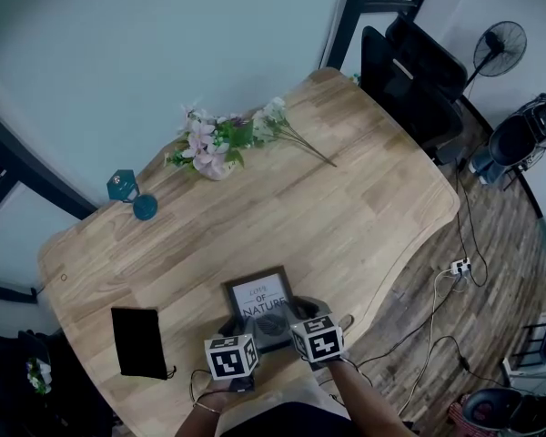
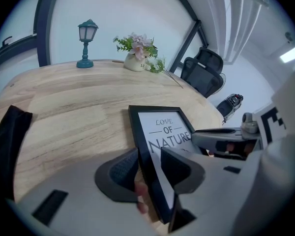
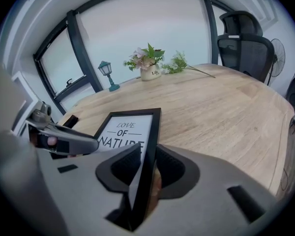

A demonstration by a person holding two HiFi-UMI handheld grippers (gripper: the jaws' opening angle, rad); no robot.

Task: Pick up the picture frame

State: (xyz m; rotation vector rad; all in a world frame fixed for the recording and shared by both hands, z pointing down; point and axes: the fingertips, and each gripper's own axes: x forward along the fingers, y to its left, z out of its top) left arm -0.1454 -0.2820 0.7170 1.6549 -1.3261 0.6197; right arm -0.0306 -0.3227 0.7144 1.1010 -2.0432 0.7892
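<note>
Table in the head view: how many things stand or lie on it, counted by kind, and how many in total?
picture frame: 1
vase of flowers: 1
loose flower sprig: 1
small teal lamp: 1
black pouch: 1
Total: 5

You have soft, even daylight coming from the big windows [image 3: 137, 28] at the top of the right gripper view; they read pale and slightly washed out. A ceiling light [image 2: 292, 53] burns bright at the right edge of the left gripper view. The worktop [image 1: 346, 198] is evenly lit, with only a faint, soft-edged shadow under the flowers [image 1: 214, 148]. The head view darkens toward its lower left corner. Both gripper views are round fisheye pictures with black corners, and straight lines bow near the rim. The print on the picture frame [image 2: 164, 132] is crisp. The left claw [image 2: 150, 157] and right claw [image 3: 146, 154], close to the lens, look dark and a little soft.
</note>
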